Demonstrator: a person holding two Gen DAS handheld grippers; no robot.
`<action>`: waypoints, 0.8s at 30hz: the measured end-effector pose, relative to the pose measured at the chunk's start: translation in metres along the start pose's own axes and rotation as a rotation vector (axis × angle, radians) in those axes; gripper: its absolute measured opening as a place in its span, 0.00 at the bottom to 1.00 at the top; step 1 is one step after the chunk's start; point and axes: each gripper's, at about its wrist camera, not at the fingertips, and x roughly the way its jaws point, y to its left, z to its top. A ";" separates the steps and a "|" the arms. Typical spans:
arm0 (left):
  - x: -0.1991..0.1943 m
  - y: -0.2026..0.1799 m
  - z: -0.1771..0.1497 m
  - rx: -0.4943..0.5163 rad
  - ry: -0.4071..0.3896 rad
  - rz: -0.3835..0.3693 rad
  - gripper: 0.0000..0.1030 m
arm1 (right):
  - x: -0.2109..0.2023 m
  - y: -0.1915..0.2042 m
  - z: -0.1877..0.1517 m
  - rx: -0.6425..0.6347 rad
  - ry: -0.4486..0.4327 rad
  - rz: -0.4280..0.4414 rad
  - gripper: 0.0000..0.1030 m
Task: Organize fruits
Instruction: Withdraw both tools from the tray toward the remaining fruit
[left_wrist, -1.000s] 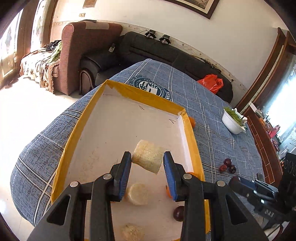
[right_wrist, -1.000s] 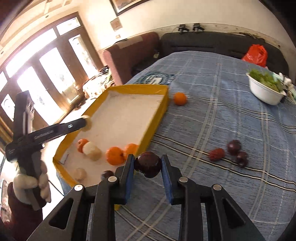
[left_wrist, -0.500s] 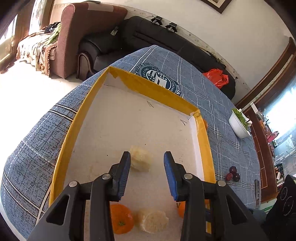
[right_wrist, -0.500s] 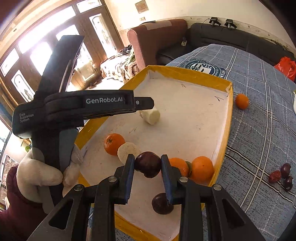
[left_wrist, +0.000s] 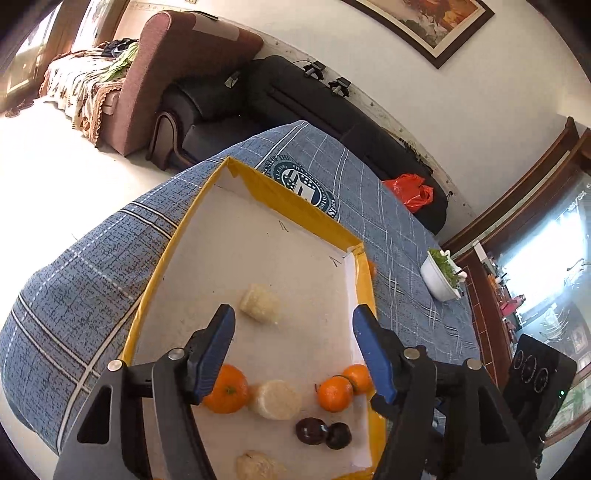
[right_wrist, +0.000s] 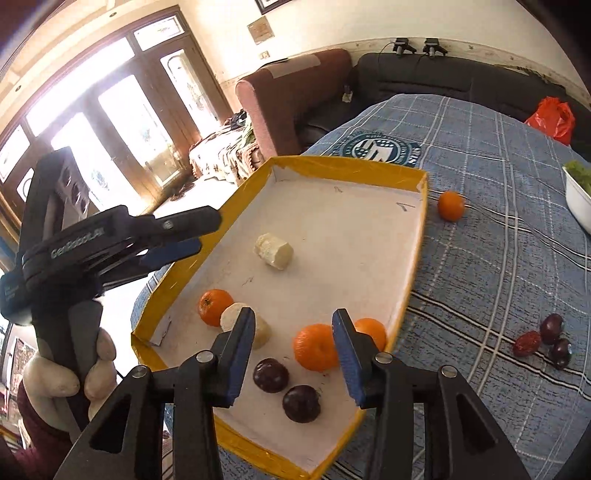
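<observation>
1. Both the left gripper (left_wrist: 293, 325) and the right gripper (right_wrist: 293, 332) are hanging over the yellow-rimmed tray (right_wrist: 413, 266) with jaws wide apart, gripping nothing
2. Risk: the two dark plums (right_wrist: 270, 374) are lying loose near the tray's front edge; a low retreat by the right gripper could be knocking them into the oranges (right_wrist: 316, 347)
3. One orange (right_wrist: 451, 205) and three dark fruits (right_wrist: 550, 328) are waiting on the tablecloth (right_wrist: 498, 258); round, they may roll when pinched
4. A second ago the left was clamping the pale chunk (left_wrist: 259, 303) and the right a plum; both are now lying in the tray
</observation>
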 end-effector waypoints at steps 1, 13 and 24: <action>-0.004 -0.003 -0.004 -0.008 -0.005 -0.014 0.67 | -0.007 -0.007 0.000 0.016 -0.013 -0.011 0.50; -0.026 -0.040 -0.054 -0.019 0.002 -0.100 0.72 | -0.092 -0.102 -0.037 0.252 -0.126 -0.159 0.55; -0.024 -0.099 -0.098 0.128 0.073 -0.129 0.73 | -0.144 -0.135 -0.081 0.345 -0.185 -0.208 0.59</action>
